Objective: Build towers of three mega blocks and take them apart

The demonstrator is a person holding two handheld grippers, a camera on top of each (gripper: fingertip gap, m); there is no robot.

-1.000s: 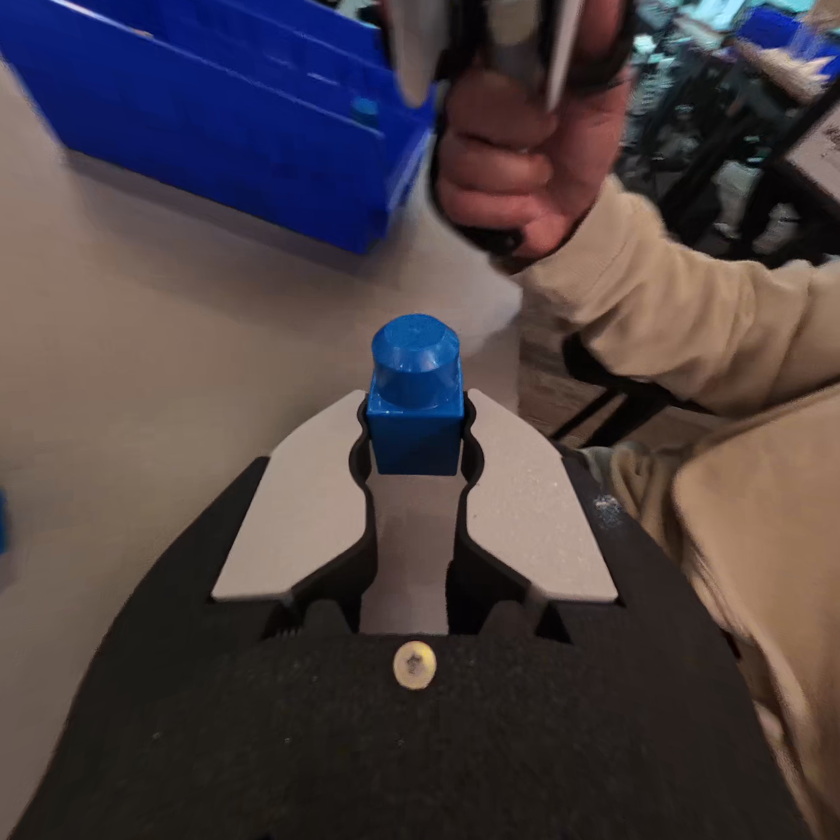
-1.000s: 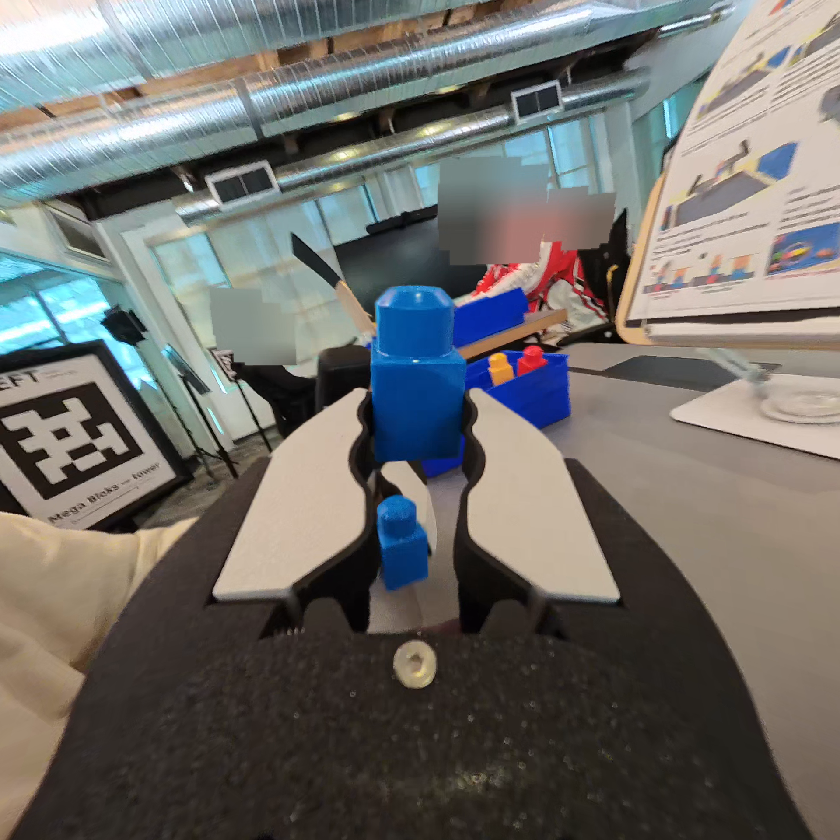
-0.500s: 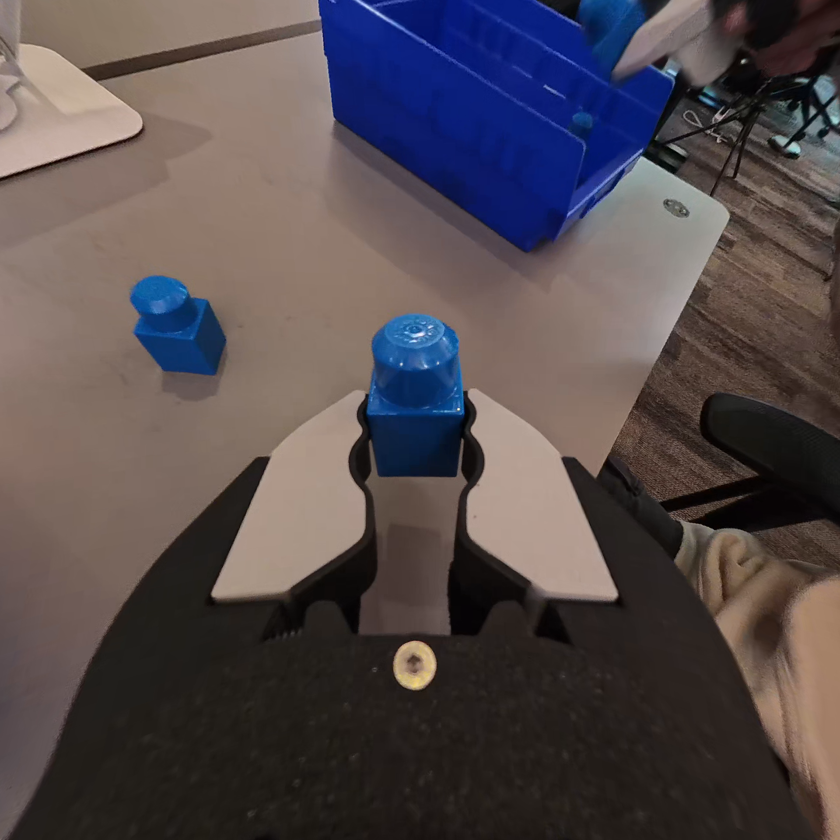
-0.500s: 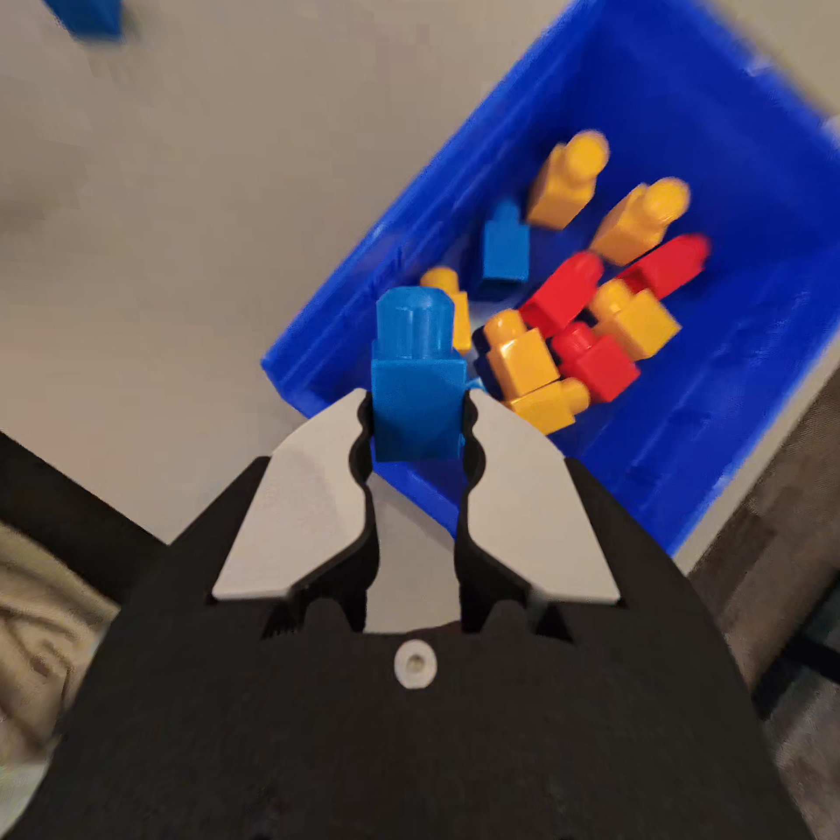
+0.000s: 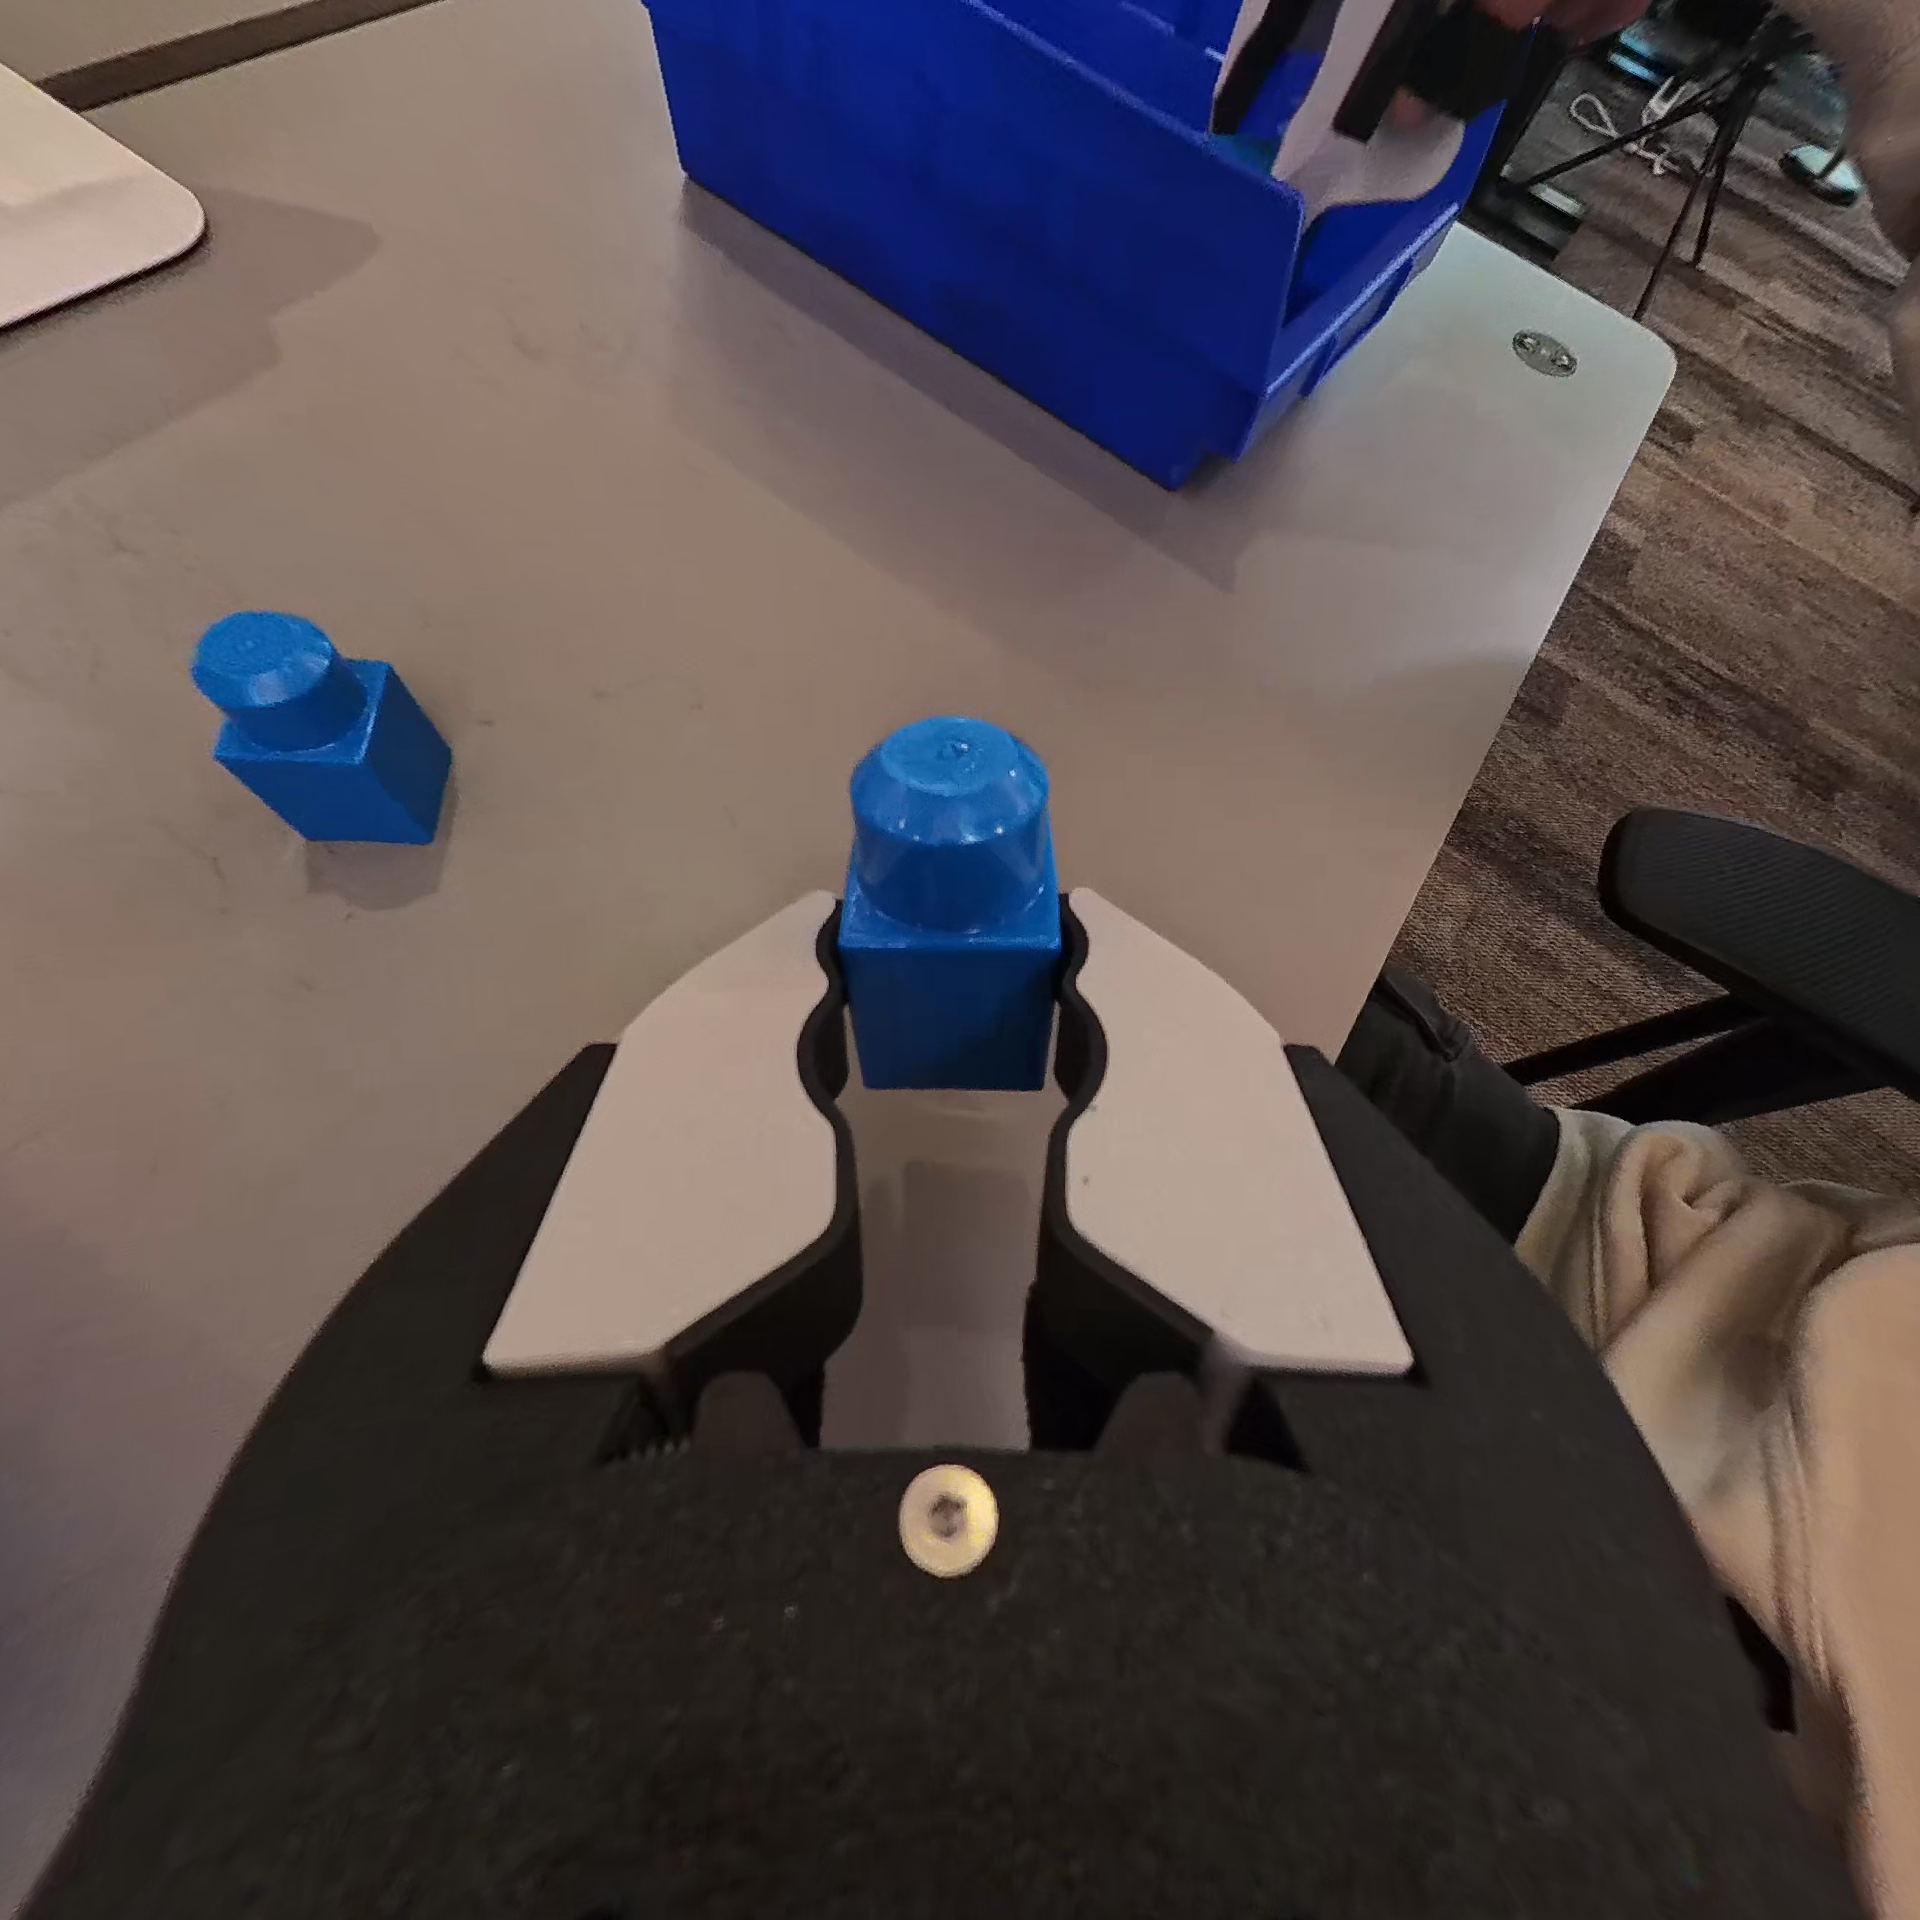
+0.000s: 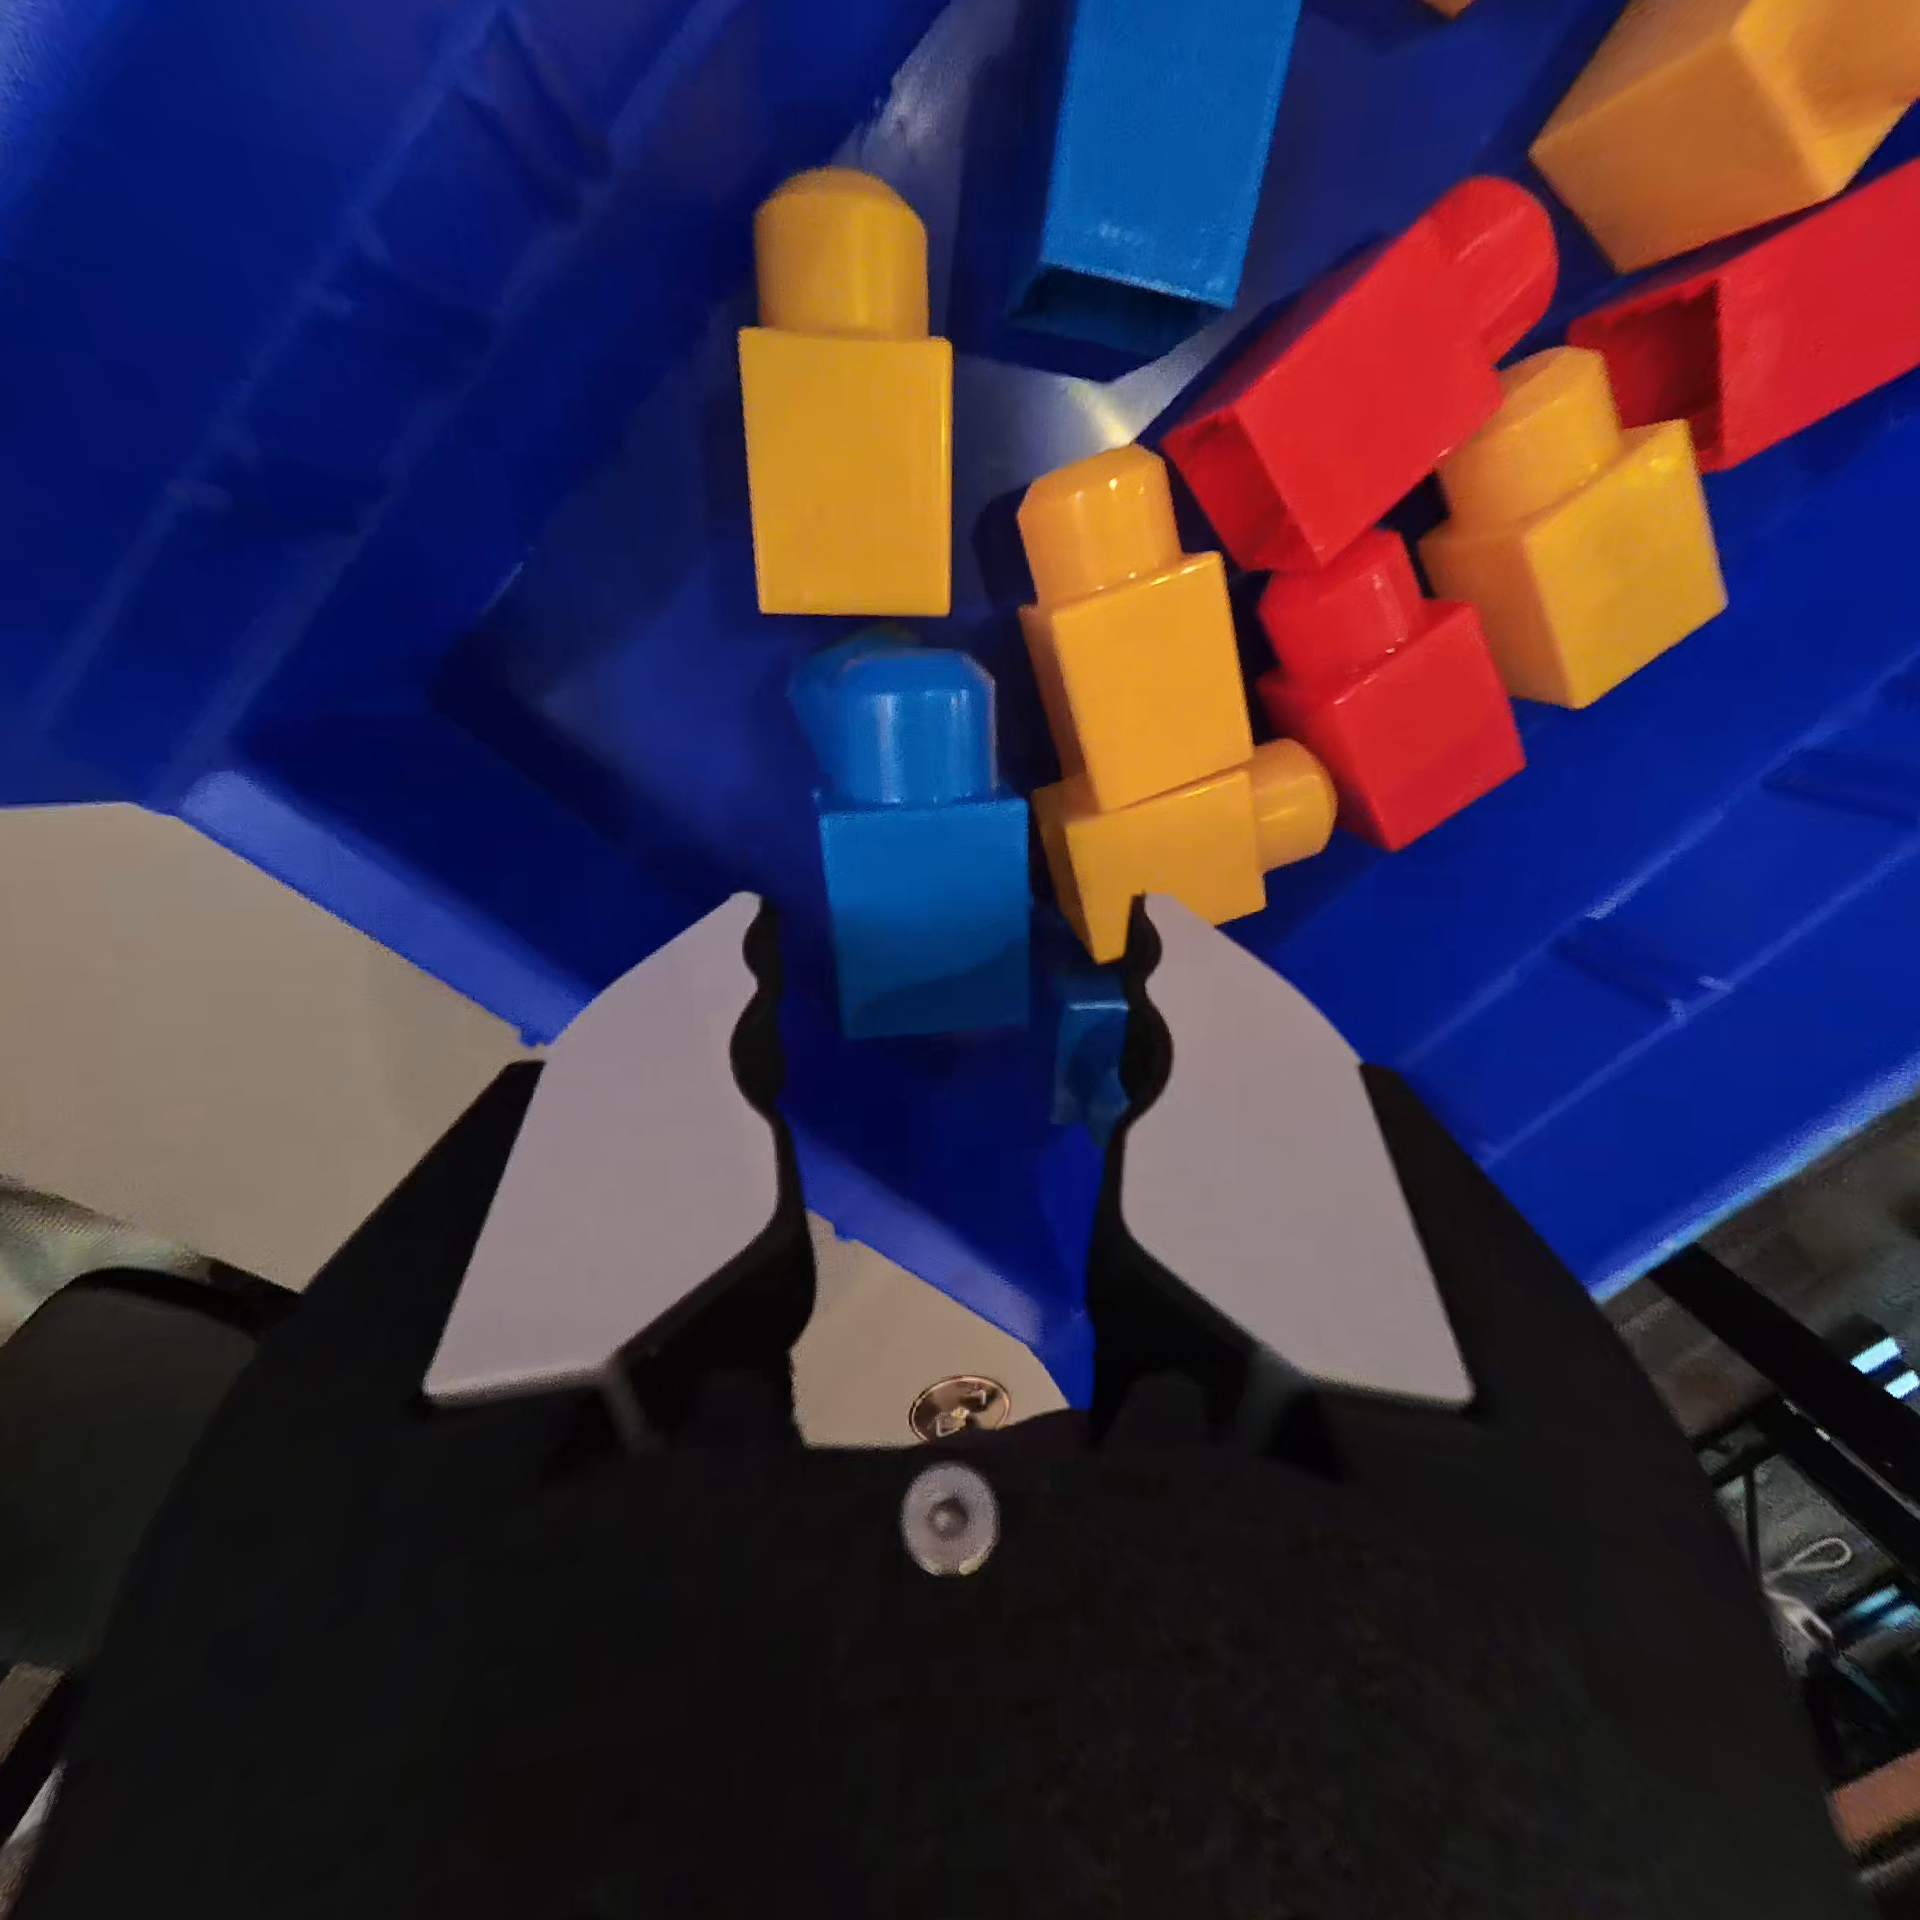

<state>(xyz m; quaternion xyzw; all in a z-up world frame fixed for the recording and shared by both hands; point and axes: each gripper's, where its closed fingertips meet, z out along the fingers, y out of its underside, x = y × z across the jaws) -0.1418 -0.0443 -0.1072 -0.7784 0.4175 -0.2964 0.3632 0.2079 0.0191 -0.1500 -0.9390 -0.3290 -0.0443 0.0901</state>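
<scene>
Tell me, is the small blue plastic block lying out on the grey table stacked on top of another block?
No. In the left wrist view the small blue plastic block sits alone on the grey table, with only bare tabletop under and around it.

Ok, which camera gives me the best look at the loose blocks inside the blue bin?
The right wrist view: it looks straight down into the blue bin, showing yellow blocks, red blocks and blue blocks lying jumbled. The left wrist view shows only the bin's outer wall; its contents are hidden.
</scene>
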